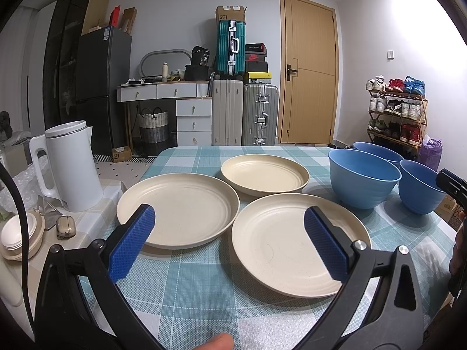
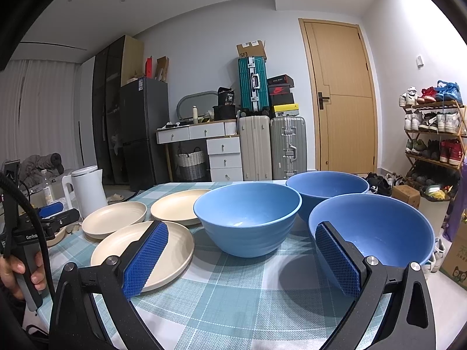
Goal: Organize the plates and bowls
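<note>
Three cream plates lie on the checked tablecloth: a left plate (image 1: 178, 207), a far plate (image 1: 264, 175) and a near plate (image 1: 280, 242). To their right stand three blue bowls: a middle bowl (image 1: 363, 176), a far bowl (image 1: 378, 150) and a right bowl (image 1: 420, 185). My left gripper (image 1: 229, 218) hangs open above the gap between the left and near plates, holding nothing. In the right wrist view my right gripper (image 2: 240, 233) is open and empty, between the near plate (image 2: 175, 248) and the nearest bowl (image 2: 379, 230), facing the middle bowl (image 2: 248, 213).
A white kettle (image 1: 68, 164) stands on a side surface left of the table, with small white bowls (image 1: 17, 233) in front of it. A hand (image 2: 20, 274) holds the left gripper's handle. Suitcases, a desk, a door and a shoe rack (image 1: 397, 110) sit behind the table.
</note>
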{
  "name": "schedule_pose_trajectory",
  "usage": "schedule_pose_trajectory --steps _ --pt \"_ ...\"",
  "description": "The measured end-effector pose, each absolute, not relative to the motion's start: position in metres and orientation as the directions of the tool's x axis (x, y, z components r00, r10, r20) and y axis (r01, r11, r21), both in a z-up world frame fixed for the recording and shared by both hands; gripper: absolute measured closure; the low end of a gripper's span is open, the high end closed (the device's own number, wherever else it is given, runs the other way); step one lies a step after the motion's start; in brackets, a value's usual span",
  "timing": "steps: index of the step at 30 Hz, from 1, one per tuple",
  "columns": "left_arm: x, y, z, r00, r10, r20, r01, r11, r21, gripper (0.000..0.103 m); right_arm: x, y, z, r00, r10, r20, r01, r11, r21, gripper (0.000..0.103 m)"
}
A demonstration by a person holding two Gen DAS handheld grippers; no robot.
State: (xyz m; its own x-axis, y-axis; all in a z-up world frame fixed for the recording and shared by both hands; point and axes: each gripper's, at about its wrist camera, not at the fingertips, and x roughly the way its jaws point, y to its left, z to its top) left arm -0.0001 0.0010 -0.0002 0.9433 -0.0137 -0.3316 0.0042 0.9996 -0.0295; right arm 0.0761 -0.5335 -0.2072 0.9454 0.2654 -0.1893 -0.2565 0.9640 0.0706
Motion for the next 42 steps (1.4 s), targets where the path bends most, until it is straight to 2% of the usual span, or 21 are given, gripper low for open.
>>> schedule_pose_trajectory --steps 27,42 --pt "-0.001 0.013 -0.006 0.935 -0.014 -0.354 -0.005 0.999 -0.052 0.001 0.074 -0.533 -0.209 0.947 0.251 -0.198 -0.241 0.968 0.072 0.0" --pt "0.003 0.018 0.011 0.916 0.03 -0.4 -0.053 0.998 -0.046 0.001 0.092 -0.53 -0.199 0.918 0.278 -0.284 -0.255 0.96 0.116 0.0"
